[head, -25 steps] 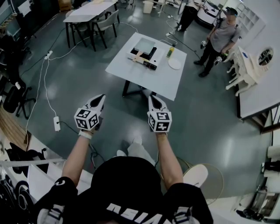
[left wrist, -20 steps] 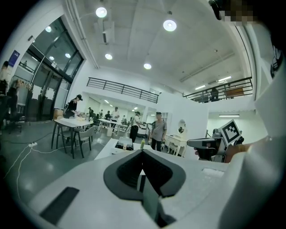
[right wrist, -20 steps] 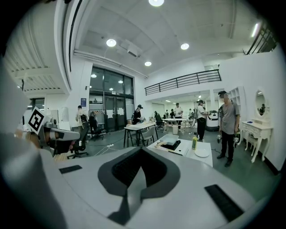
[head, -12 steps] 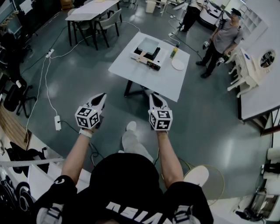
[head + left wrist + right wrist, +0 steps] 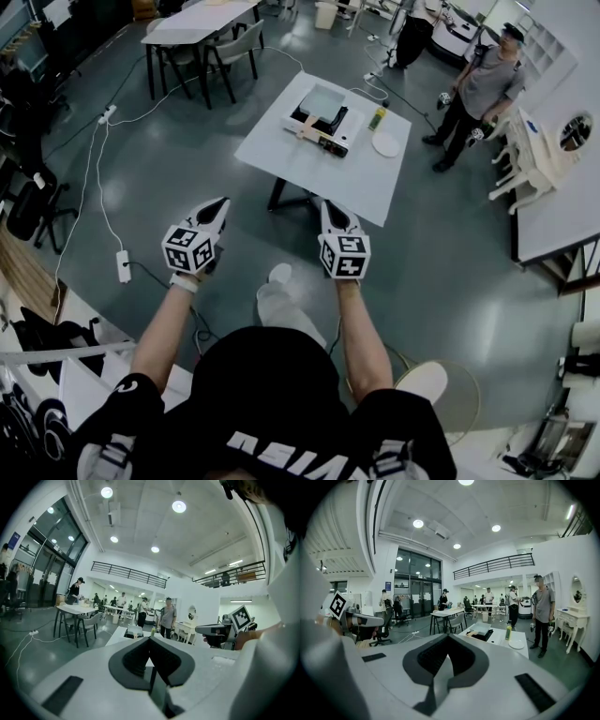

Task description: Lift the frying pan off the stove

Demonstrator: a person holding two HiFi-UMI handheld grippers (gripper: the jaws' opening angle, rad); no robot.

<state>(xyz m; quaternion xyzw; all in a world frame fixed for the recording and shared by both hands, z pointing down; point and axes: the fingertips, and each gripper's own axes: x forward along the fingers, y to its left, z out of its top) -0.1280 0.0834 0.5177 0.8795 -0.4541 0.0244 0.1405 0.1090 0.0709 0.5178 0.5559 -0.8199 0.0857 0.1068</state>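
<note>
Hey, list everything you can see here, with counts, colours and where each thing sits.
Table: one, white, mid-floor ahead.
Stove: one, black and white, on the table.
Pan: one, pale grey, on the stove.
Bottle: one, yellow-green, right of the stove.
Plate: one, white, near table's right edge.
Bystander: one nearby, grey shirt, right of the table; others farther off.
Power strip: one, white, floor at left.
Left gripper: one, white, shut, empty, short of the table.
Right gripper: one, white, shut, empty, beside it.
</note>
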